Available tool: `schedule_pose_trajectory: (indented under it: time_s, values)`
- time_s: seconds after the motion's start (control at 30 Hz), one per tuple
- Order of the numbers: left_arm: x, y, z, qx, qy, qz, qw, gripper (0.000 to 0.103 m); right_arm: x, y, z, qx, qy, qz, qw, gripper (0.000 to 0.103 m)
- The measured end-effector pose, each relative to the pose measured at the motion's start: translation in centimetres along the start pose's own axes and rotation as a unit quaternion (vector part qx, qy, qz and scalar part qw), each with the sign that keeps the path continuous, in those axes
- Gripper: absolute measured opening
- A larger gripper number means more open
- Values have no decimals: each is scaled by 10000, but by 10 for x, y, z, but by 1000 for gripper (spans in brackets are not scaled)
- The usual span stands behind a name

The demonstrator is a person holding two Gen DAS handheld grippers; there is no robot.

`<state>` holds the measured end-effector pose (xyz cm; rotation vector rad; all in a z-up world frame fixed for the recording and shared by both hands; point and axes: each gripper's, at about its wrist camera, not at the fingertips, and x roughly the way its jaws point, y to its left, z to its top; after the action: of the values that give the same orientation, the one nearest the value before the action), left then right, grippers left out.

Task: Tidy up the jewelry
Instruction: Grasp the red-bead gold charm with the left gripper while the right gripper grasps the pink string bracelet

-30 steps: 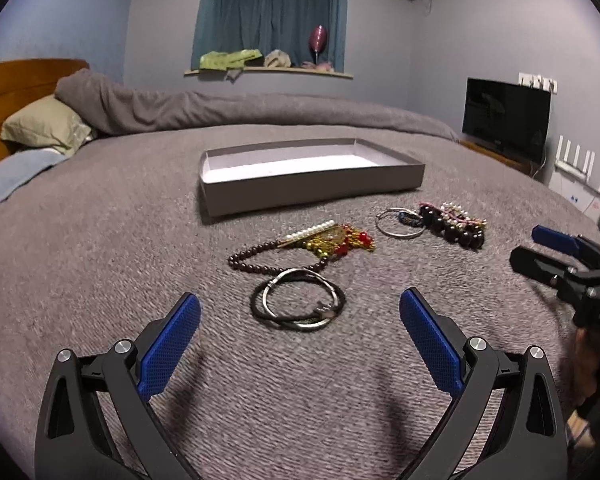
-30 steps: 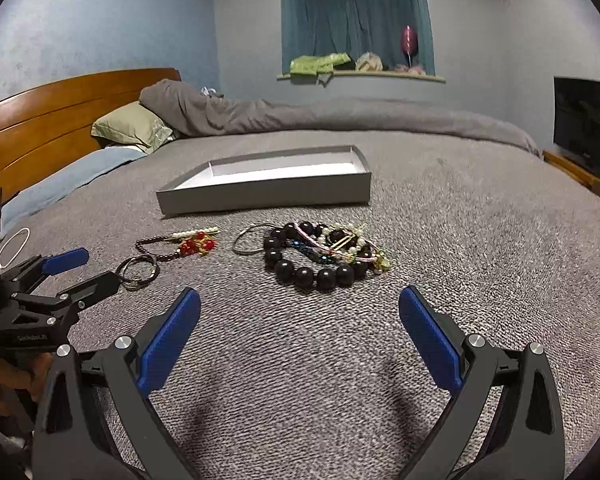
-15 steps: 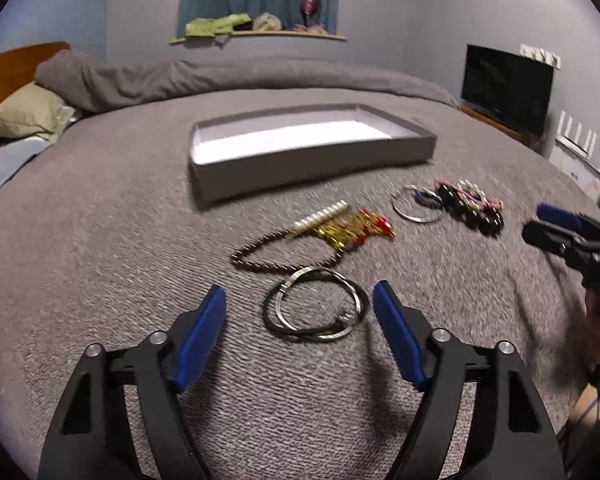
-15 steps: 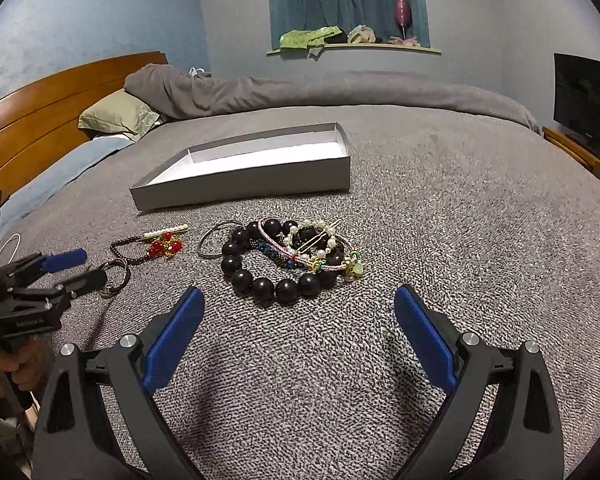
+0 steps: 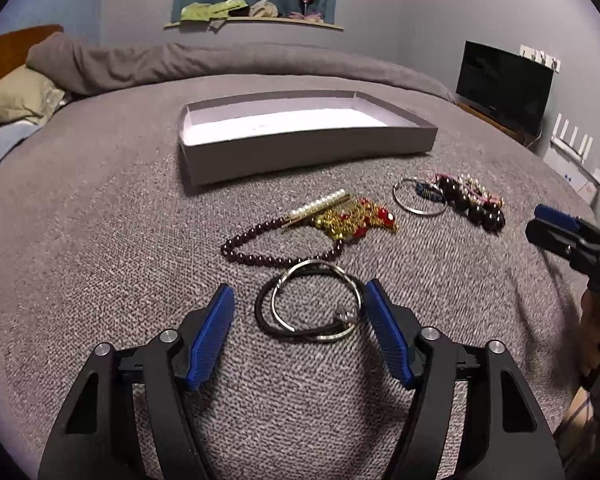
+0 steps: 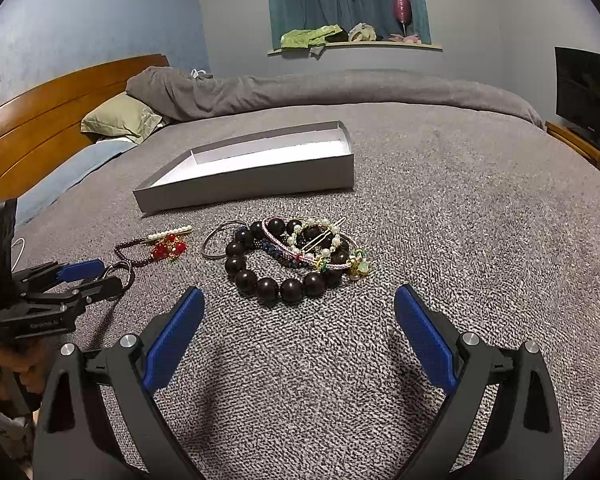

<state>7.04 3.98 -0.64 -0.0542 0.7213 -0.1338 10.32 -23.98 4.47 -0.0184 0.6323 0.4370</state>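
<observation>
While our left claw (image 5: 300,316) was closing over the grey bed cover (image 5: 100,240), its blue pads straddled the stacked rings (image 5: 310,306), a silver hoop lying over a black one. The right-hand pad looked to be touching the silver hoop's edge; the left-hand pad stood clear, so nothing was gripped. Just beyond the rings, at twelve o'clock, lay a string of small dark beads (image 5: 256,256) and a gold and red hairpin (image 5: 352,220) with a pearl bar. The open grey box (image 5: 300,152) sat farther off at twelve o'clock with nothing visible on its white floor. At two o'clock rested a thin silver bangle (image 5: 416,200) beside a heap of bracelets.

Our right claw (image 6: 296,320) was spread wide and held nothing. The big dark bead bracelet (image 6: 276,276) lay just ahead of it at twelve o'clock, with pearl and pink bracelets (image 6: 312,244) piled on top.
</observation>
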Motion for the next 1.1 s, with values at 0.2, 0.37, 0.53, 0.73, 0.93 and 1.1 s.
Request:
schedule_pose_trajectory:
  time_s: [0.2,0.37,0.53,0.73,0.93,1.1]
  values:
    - [3,-3,12,150,30,-140,9998,61,1,0,3,13,-11,9,10000,94]
    - [12,2,34,92,55,-156,9998,61,1,2,6,-15,-8,14,10000,94]
    - [20,-19,39,414,162,-572,9974,56,2,0,9,-26,-14,-15,10000,94]
    - [39,-44,43,917,241,-503,9942,28,6,-8,17,-26,15,-59,10000,94]
    - [42,-35,51,837,171,-491,9951,2,17,-16,24,29,122,26,9999,92]
    - [32,-30,58,733,21,-606,9955,1,30,-12,32,-119,309,140,9994,68]
